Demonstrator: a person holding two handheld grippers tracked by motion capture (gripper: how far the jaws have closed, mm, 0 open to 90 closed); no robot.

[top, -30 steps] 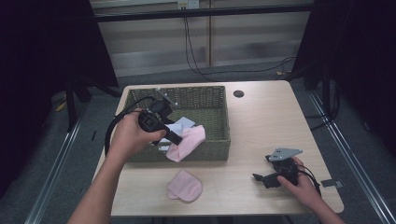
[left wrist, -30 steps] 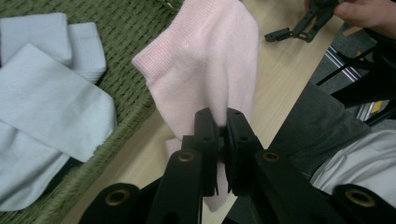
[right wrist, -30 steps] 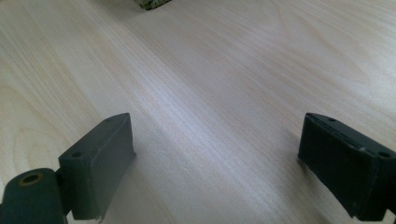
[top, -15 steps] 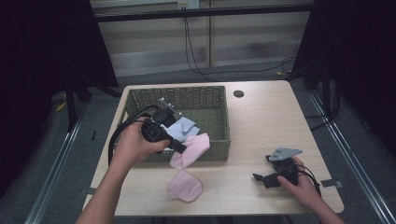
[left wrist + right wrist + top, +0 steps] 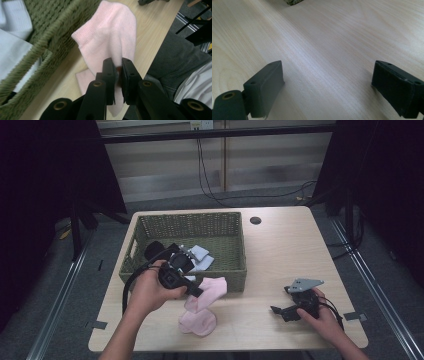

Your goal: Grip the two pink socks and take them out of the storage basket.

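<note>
A pink sock [image 5: 209,290] [image 5: 112,42] hangs from my left gripper [image 5: 197,292] [image 5: 119,67], which is shut on it just in front of the green woven basket [image 5: 235,272] [image 5: 47,42]. Below it a second pink sock [image 5: 199,321] lies flat on the wooden table [image 5: 280,250], and the hanging sock's lower end reaches down to it. White and pale blue cloths [image 5: 200,256] [image 5: 15,32] lie inside the basket. At the table's front right my right gripper [image 5: 276,310] [image 5: 327,82] rests low over bare wood, jaws wide open and holding nothing.
The basket takes up the left middle of the table, with a dark item [image 5: 154,250] in its left part. A small round black hole [image 5: 255,220] sits at the table's back. Bare wood stretches between the basket and the right gripper. The floor and cables lie beyond.
My left gripper has carried the pink sock out over the basket's front wall, toward the table's front, and lowered it onto the second sock. The right gripper has stayed put.
</note>
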